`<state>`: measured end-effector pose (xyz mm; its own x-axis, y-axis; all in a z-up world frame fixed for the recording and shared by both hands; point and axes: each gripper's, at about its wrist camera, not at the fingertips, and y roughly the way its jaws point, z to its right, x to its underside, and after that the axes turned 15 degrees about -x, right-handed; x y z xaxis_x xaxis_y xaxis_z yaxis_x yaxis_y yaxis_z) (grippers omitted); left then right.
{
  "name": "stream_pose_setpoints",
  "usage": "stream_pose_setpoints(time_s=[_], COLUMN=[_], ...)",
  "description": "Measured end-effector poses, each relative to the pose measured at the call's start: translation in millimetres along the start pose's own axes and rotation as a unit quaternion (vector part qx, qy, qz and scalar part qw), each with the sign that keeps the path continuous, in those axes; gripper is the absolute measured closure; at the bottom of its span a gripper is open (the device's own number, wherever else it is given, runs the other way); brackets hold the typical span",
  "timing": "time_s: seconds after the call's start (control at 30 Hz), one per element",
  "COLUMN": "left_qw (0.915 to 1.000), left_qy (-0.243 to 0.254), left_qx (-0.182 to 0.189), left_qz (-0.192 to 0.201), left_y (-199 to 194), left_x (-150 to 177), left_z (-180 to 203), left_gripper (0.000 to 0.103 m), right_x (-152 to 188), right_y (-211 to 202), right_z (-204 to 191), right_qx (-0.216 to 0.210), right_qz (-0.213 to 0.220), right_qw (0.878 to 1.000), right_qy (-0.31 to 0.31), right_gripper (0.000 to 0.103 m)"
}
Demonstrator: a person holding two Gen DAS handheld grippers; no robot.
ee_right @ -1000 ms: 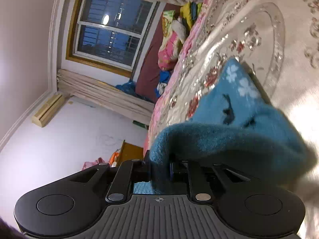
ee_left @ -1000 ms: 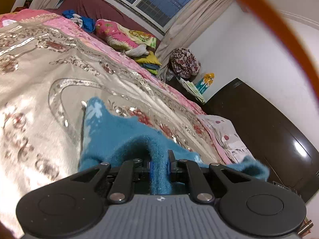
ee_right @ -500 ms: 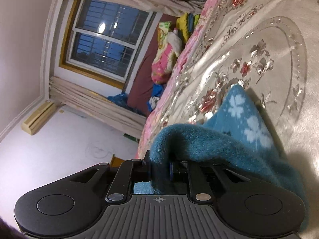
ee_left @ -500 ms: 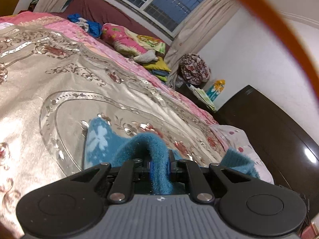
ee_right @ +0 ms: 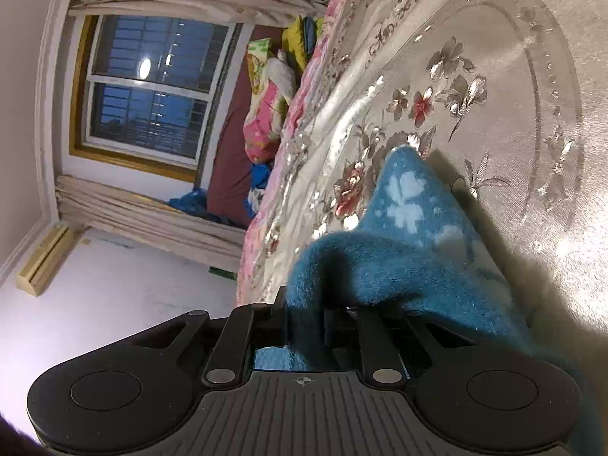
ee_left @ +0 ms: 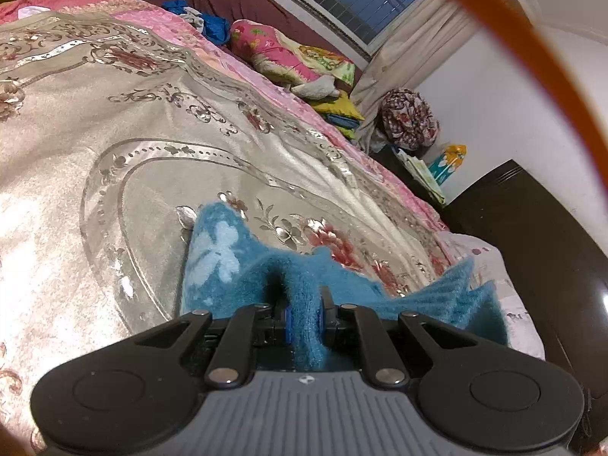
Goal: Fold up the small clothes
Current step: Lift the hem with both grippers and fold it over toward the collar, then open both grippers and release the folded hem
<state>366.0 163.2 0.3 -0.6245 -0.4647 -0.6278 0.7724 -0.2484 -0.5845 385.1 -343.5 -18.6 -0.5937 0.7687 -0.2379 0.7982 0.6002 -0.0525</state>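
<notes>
With both jaws pinched tight, the left hand-held gripper (ee_left: 304, 311) and the right hand-held gripper (ee_right: 304, 319) each clamp a bunched bit of the same fuzzy blue garment (ee_left: 224, 262). Its far end with the pale flower print rests on the bedspread (ee_left: 114, 133), and the rest hangs between the 2 grips. My worry: that fleece is thick and only a small wad sits in each pinch, so a tug could slip it free, or the fold lands lopsided. Compared with 0.5 s ago, more of the cloth lies out on the bed.
</notes>
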Motion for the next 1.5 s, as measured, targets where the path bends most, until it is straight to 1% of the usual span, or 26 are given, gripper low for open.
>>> stream_pose_setpoints(time_s=[0.07,0.17,0.23,0.3,0.4,0.5,0.63,0.87,0.97,1.07,1.2,1.3,1.4,1.47,1.5], left_qw=[1.0,0.9994,0.9988,0.9981,0.9978,0.9966,0.9942,0.9935,0.9916,0.9898,0.9833,0.9849,0.9892,0.9893,0.9896], left_qy=[-0.006,-0.034,-0.047,-0.059,-0.064,-0.081,-0.106,-0.112,-0.125,-0.138,-0.173,-0.168,-0.145,-0.141,-0.139], left_qx=[-0.002,0.0,0.001,0.003,0.003,0.01,0.015,0.019,0.024,0.029,0.047,0.036,0.003,-0.008,-0.012], left_qz=[-0.002,-0.01,-0.014,-0.016,-0.013,-0.011,-0.017,-0.015,-0.019,-0.021,-0.03,-0.021,0.021,0.036,0.036], left_y=[1,3,4,3,2,-1,-1,-5,-5,-7,-7,-12,-26,-34,-35], left_x=[-1,-3,-5,-6,-6,-7,-9,-10,-11,-12,-14,-15,-18,-21,-21], left_z=[-1,-7,-10,-12,-12,-16,-22,-22,-26,-30,-38,-38,-36,-39,-39], left_gripper=[0.085,0.085,0.085,0.084,0.083,0.08,0.079,0.077,0.076,0.073,0.07,0.068,0.058,0.056,0.055], right_x=[-1,-4,-5,-6,-8,-10,-9,-10,-10,-10,-11,-12,-12,-12,-13], right_y=[4,8,9,8,8,7,5,4,4,2,2,0,-2,-4,-6], right_z=[1,5,6,7,8,9,6,5,4,5,2,0,-1,-2,-4], right_qx=[0.001,-0.001,-0.001,-0.004,-0.008,-0.011,-0.012,-0.018,-0.019,-0.028,-0.028,-0.032,-0.034,-0.035,-0.036], right_qz=[0.0,0.0,-0.001,0.001,0.003,0.002,0.001,0.0,0.001,0.004,0.0,0.0,-0.001,-0.001,0.003], right_qw=[1.0,1.0,1.0,1.0,0.999,0.999,1.0,0.999,0.999,0.999,0.999,0.999,0.999,0.999,0.999], right_qy=[0.006,0.022,0.026,0.031,0.033,0.033,0.028,0.028,0.029,0.036,0.028,0.028,0.027,0.022,0.017], right_gripper=[0.084,0.084,0.081,0.073,0.07,0.067,0.063,0.057,0.055,0.051,0.048,0.045,0.042,0.041,0.039])
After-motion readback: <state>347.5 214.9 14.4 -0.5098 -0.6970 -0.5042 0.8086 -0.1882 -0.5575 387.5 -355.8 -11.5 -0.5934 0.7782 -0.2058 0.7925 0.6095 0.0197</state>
